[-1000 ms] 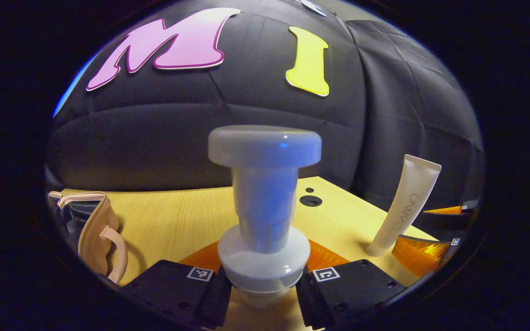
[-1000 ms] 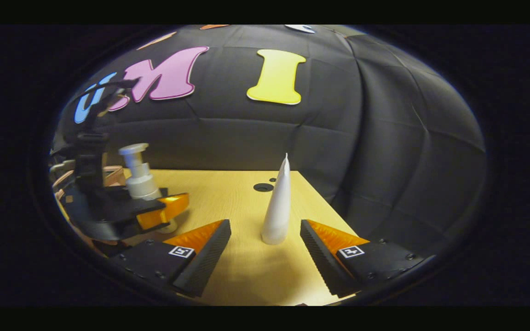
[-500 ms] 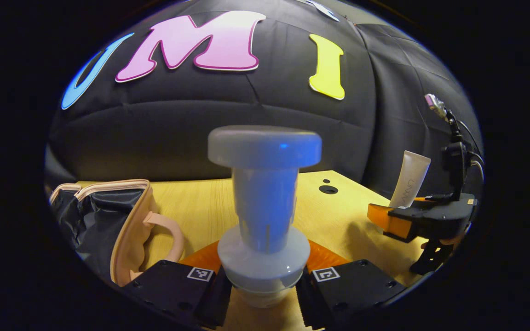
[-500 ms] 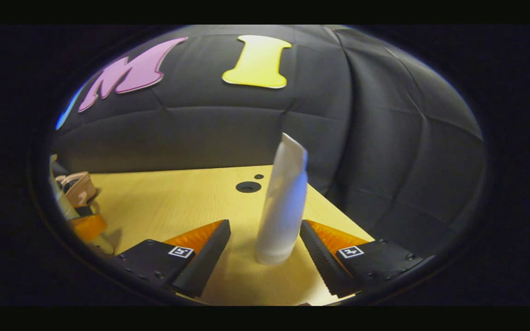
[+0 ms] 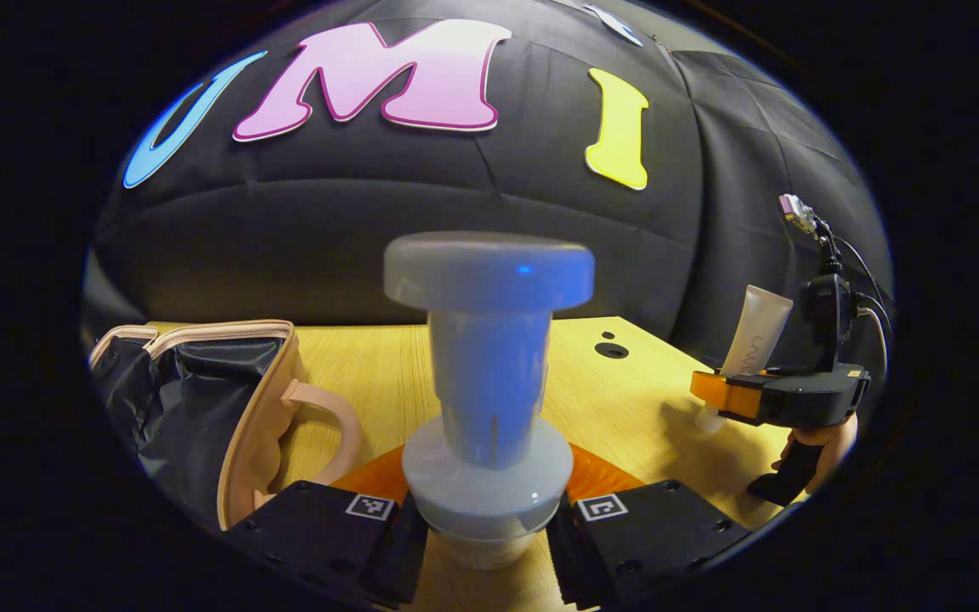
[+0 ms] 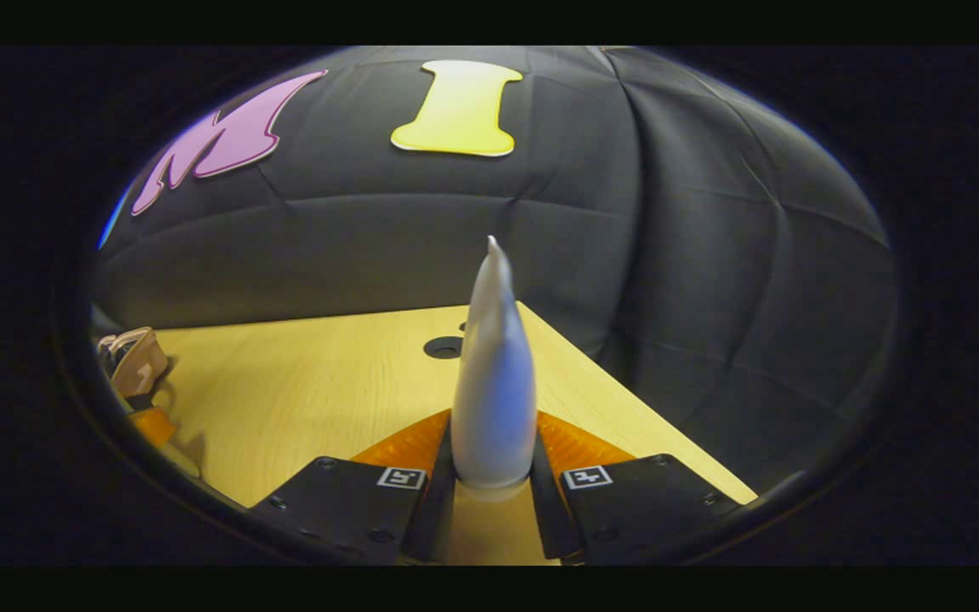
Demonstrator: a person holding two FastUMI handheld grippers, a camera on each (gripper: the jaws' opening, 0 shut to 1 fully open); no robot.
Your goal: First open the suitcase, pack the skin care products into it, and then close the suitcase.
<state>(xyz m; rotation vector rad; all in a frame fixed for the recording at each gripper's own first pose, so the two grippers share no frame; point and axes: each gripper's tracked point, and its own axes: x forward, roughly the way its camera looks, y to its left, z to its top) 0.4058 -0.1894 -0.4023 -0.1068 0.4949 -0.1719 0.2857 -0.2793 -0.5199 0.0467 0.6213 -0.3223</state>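
On the desk (image 5: 625, 391), at the near edge of the left gripper view, the left hand-held gripper (image 5: 486, 531) pinches a pale pump bottle (image 5: 488, 374) by its lower collar, both fingers pressed against it, the bottle upright with its wide flat top uppermost. To the left lies the suitcase (image 5: 200, 408), a small beige-trimmed case with a dark lining, open, its handle (image 5: 324, 433) turned toward the bottle. Toward the right of the same view, the right hand-held gripper (image 5: 723, 399) holds a white tube (image 5: 753, 340) standing upright, and part of a hand (image 5: 825, 438) grips its handle below. Seen from the right gripper view, the right hand-held gripper (image 6: 494, 501) has its fingers drawn in against both sides of the tube (image 6: 494, 391) near its base; the tube rises to a narrow crimped tip. A round dark hole (image 6: 443, 347) marks the desk (image 6: 302, 399) behind it.
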